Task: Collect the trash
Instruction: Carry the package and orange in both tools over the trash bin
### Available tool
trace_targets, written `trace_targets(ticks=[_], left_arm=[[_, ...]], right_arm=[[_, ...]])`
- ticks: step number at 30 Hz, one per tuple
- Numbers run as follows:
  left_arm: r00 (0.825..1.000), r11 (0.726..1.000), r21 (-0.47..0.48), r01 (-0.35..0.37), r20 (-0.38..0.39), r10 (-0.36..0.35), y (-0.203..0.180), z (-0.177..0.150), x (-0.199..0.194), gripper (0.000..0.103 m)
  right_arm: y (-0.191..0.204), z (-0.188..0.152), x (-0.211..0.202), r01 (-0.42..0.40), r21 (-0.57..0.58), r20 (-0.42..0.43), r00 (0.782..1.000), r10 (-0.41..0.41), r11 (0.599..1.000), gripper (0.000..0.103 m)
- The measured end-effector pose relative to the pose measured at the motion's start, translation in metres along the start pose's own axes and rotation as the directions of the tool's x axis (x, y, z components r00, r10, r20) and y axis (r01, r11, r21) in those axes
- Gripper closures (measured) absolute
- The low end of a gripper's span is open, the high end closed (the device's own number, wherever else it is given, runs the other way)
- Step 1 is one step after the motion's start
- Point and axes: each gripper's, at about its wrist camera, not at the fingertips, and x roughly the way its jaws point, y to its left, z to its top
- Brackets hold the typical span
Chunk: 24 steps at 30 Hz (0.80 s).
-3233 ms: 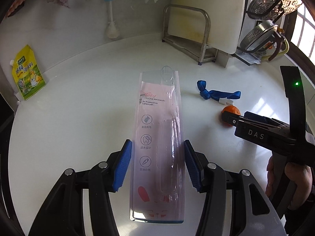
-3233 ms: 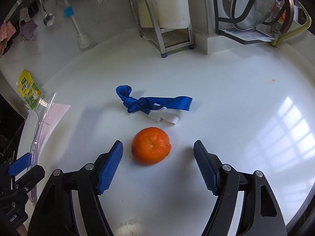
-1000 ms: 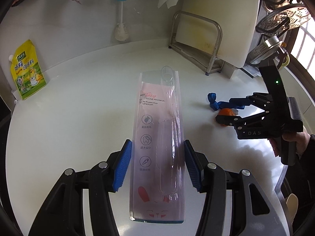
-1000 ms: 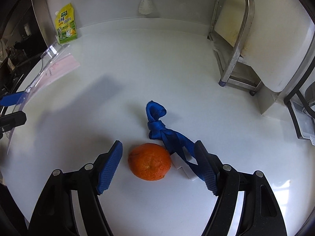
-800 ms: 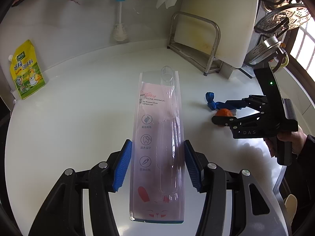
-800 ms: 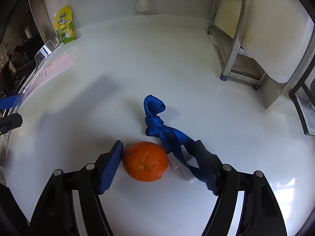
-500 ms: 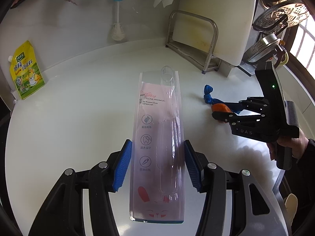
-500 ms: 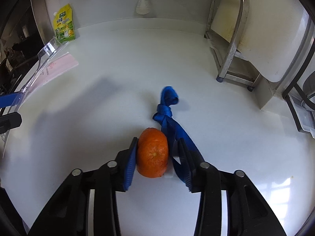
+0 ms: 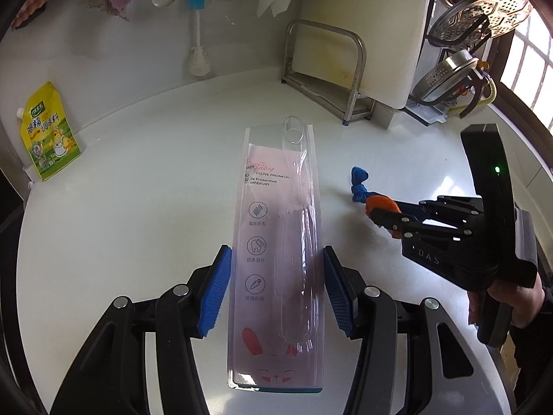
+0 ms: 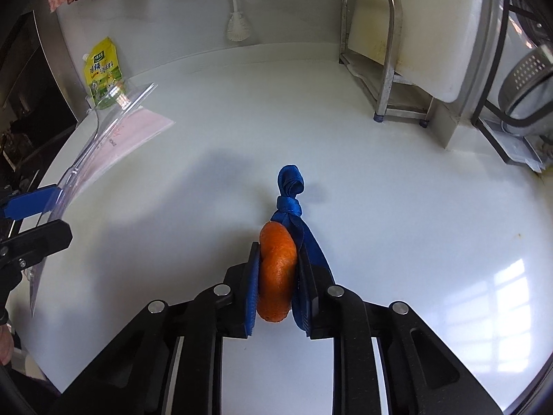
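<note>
Now my right gripper clamped on squashed orange peel, blue strap pinched alongside, jaws just closed on both. Strap knot trails ahead on white counter. My left gripper grips toothbrush package by edges. Beyond, yellow pouch against wall.

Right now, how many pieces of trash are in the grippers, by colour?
Orange: 1, the peel, squashed in the right gripper.
Blue: 1, the ribbon, pinched beside it.
Pink and clear: 1, the toothbrush pack in the left gripper.
Total: 3.
</note>
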Motion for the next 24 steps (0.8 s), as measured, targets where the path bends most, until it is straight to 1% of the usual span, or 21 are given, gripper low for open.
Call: trace_targets(ticks=[1, 3, 7, 9, 12, 19, 22, 24], left_arm=[[1.0, 1.0, -0.005, 0.001, -0.004, -0.001, 0.001, -0.001, -0.002, 0.051], [1.0, 1.0, -0.015, 0.0, -0.01, 0.0, 0.002, -0.004, -0.007, 0.051], [1.0, 1.0, -0.02, 0.002, -0.007, -0.002, 0.001, -0.012, -0.02, 0.051], [1.0, 1.0, -0.019, 0.004, -0.006, -0.004, 0.0, -0.017, -0.027, 0.051], [1.0, 1.0, -0.013, 0.003, -0.002, -0.003, -0.004, -0.026, -0.038, 0.051], [1.0, 1.0, -0.01, 0.0, -0.006, 0.0, -0.015, -0.058, -0.074, 0.051], [1.0, 1.0, -0.019, -0.008, -0.012, 0.008, -0.019, -0.077, -0.092, 0.051], [1.0, 0.999, -0.025, -0.022, -0.018, 0.022, -0.023, -0.091, -0.105, 0.051]], right_arm=[[0.001, -0.006, -0.003, 0.011, 0.008, -0.001, 1.0, -0.011, 1.0, 0.084], [0.003, -0.017, -0.01, 0.006, 0.055, 0.0, 1.0, -0.006, 0.998, 0.085], [0.008, -0.033, -0.035, 0.005, 0.121, 0.037, 0.999, -0.009, 0.993, 0.085], [0.013, -0.039, -0.048, -0.01, 0.16, 0.052, 0.999, 0.002, 0.987, 0.085], [0.025, -0.052, -0.068, -0.011, 0.177, 0.054, 0.999, 0.001, 0.984, 0.085], [0.05, -0.095, -0.121, 0.009, 0.223, 0.061, 0.998, -0.023, 0.975, 0.085], [0.06, -0.118, -0.139, -0.007, 0.249, 0.048, 0.999, -0.005, 0.969, 0.085], [0.068, -0.135, -0.15, -0.016, 0.245, 0.037, 0.999, 0.008, 0.969, 0.085]])
